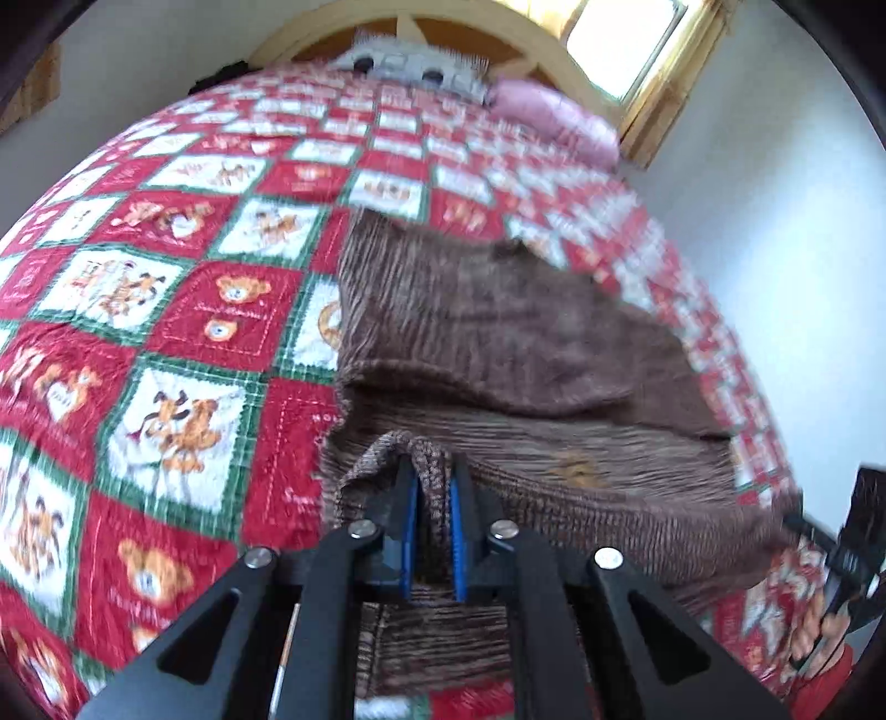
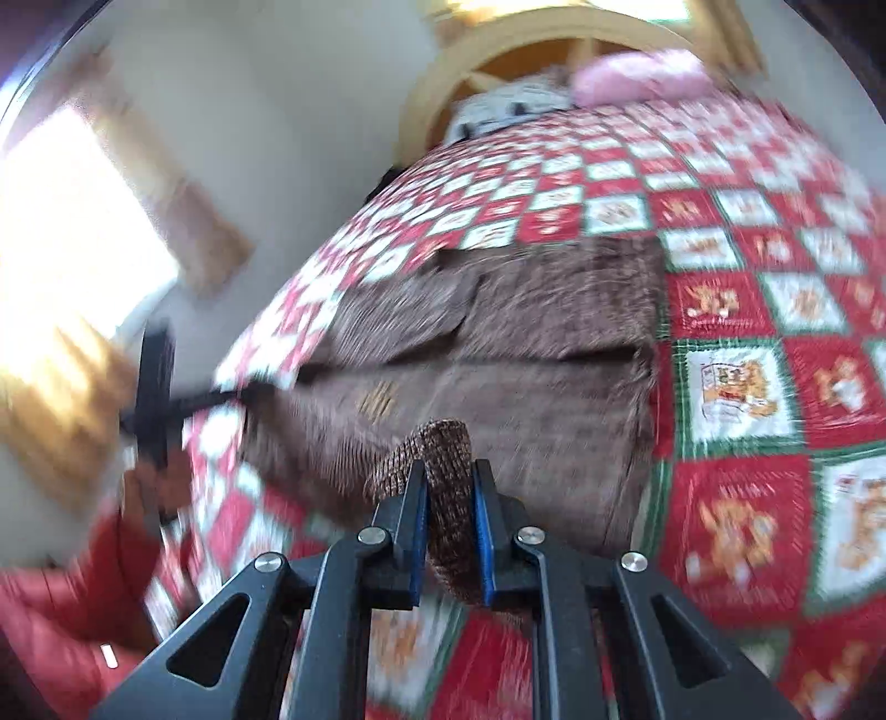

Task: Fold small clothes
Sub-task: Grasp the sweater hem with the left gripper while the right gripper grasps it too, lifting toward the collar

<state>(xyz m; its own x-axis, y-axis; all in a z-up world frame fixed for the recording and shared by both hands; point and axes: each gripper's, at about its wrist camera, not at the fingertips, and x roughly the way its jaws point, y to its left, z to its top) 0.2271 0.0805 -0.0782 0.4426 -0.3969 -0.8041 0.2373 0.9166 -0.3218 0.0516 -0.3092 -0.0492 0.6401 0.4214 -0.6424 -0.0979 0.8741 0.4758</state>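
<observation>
Both claws are pinched nearly closed on the same brown knitted garment point(image 1: 498, 343). The left gripper point(image 1: 432, 498) has its blue-lined pads clamped on a raised fold of the ribbed hem at about 6 o'clock in its own view. The right gripper point(image 2: 448, 493) squeezes a rolled loop of the same knit, again at 6 o'clock in its view, the loop bulging up above the fingertips.

The garment lies spread on the bed, partly folded: one flap is laid over the rest, its edge running across the middle. Its near edge is lifted off the cover where the claws hold it. The fabric is a chunky, fuzzy brown yarn with fine ribs and a small orange patch point(image 1: 576, 468) near the lifted hem.

Under it lies a quilted bedspread point(image 1: 183, 310) of red and white squares with green borders and teddy-bear prints. At 12 o'clock stand a pale wooden headboard point(image 1: 421, 22) and a pink pillow point(image 1: 554, 119).
</observation>
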